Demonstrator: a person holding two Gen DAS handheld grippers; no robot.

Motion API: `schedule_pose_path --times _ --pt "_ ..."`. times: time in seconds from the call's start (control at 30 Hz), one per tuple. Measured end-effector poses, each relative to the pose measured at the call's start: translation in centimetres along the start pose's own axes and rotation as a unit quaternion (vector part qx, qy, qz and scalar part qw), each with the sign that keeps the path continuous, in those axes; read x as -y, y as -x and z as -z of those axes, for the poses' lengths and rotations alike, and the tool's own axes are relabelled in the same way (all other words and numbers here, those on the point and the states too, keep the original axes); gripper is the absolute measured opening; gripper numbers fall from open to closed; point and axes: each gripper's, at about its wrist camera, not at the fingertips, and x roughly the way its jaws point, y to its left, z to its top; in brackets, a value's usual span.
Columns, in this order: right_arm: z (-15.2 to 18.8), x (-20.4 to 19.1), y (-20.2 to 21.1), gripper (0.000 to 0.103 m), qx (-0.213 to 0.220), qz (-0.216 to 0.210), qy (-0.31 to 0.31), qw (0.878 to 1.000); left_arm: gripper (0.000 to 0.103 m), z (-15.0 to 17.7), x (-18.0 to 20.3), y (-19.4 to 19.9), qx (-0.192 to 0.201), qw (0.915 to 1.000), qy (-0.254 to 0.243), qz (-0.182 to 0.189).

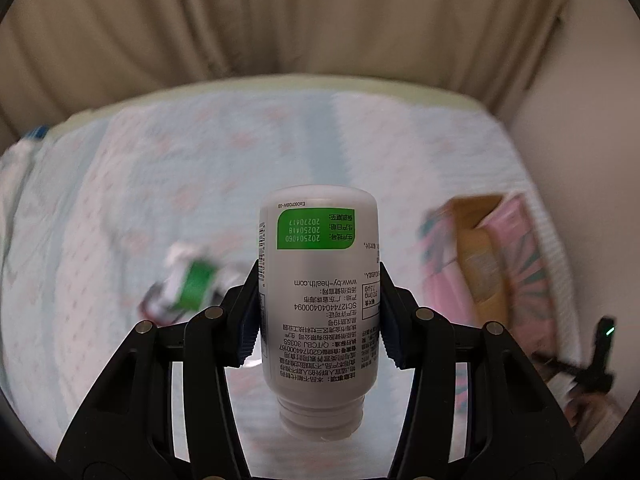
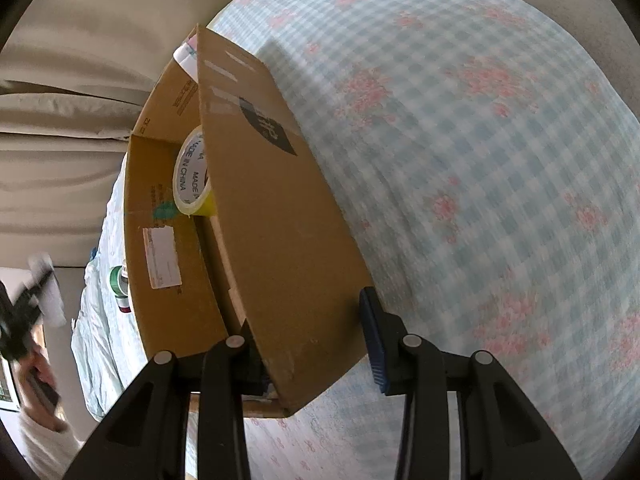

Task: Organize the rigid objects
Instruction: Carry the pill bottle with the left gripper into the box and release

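your left gripper (image 1: 318, 312) pinches a white bottle (image 1: 320, 288) between its blue pads, cap toward you, held above the bed (image 1: 120, 184). your right gripper (image 2: 316, 344) straddles the near flap of the box (image 2: 260, 200); the left pad is hidden, so i cannot tell if it grips. a tape roll (image 2: 192, 172) lies inside.

Bottle (image 1: 320, 292), label read upside down: "www.by-health.com", "SC12744040400094", "Q/TCBJ 3036S", "G20174400167"; its green panel carries "20250406D", "20250418" and "20270417", with "Ea06010BW-03" printed just beyond it and Chinese text elsewhere. Tape roll (image 2: 192, 172) inside the box (image 2: 272, 216): "MADE IN CHINA" repeated round the core. Box print and sticker too blurred to read.
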Motion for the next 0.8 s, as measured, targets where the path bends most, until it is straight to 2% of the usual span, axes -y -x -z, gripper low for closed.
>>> schedule_pose_path --times 0.23,0.33,0.43,0.53,0.63,0.8 --pt "-0.2 -0.1 -0.1 0.035 -0.009 -0.002 0.008 1.0 0.046 -4.0 12.7 -2.2 0.01 0.997 -0.04 0.065" --pt "-0.3 -0.2 -0.2 0.035 -0.013 -0.002 0.012 1.0 0.046 -4.6 17.9 -4.3 0.0 0.9944 -0.055 0.09" --pt "-0.4 -0.2 -0.2 0.035 -0.015 -0.003 0.017 1.0 0.046 -4.8 21.6 -6.8 -0.019 0.9925 -0.058 0.106" --pt "-0.5 -0.2 -0.3 0.035 -0.017 -0.003 0.018 1.0 0.046 -4.4 23.7 -9.2 -0.037 0.9916 -0.058 0.11" --pt "-0.6 -0.2 -0.3 0.035 -0.019 -0.002 0.02 1.0 0.046 -3.5 25.4 -12.5 -0.059 0.9909 -0.072 0.098" --pt "-0.6 -0.2 -0.3 0.035 -0.02 -0.002 0.022 1.0 0.046 -1.0 25.4 -17.0 -0.103 0.989 -0.074 0.077"
